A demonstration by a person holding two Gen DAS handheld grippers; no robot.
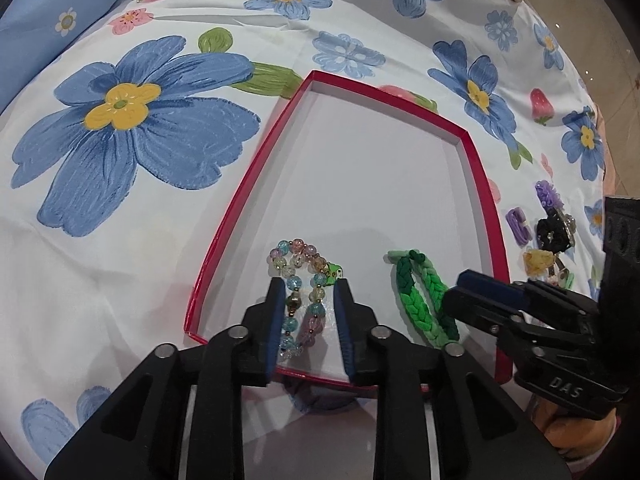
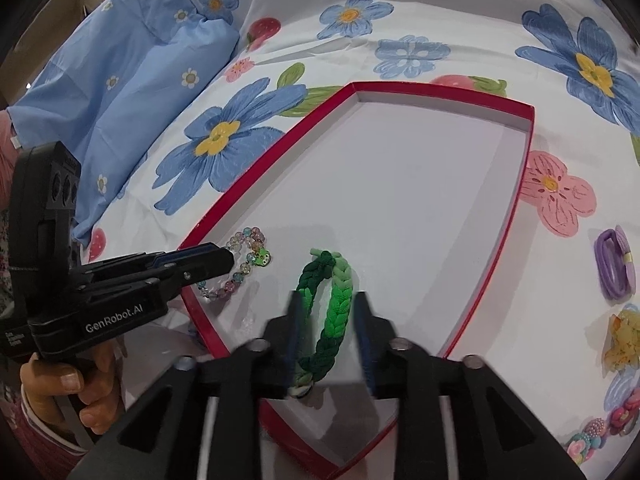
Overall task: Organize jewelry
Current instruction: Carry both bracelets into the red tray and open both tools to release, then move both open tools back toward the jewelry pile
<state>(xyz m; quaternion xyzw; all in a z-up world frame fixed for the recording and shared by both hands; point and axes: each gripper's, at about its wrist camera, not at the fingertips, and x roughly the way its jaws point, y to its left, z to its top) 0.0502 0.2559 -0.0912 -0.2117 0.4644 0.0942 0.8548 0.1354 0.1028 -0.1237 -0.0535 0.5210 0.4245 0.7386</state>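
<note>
Now both grippers sit open in the red box (image 1: 484,184) near its front edge: the left gripper (image 1: 308,308) straddles the bead bracelet (image 1: 298,292), the right gripper (image 2: 326,334) straddles the green braided band (image 2: 328,312). To finish well, lift each straight up so no finger drags its piece.

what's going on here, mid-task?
A person is sorting jewelry into a red-rimmed box on a floral sheet. The left gripper straddles a beaded bracelet and the right gripper straddles a green braided bracelet, both open, both pieces lying in the box. Purple hair ties and other pieces wait outside it.
</note>
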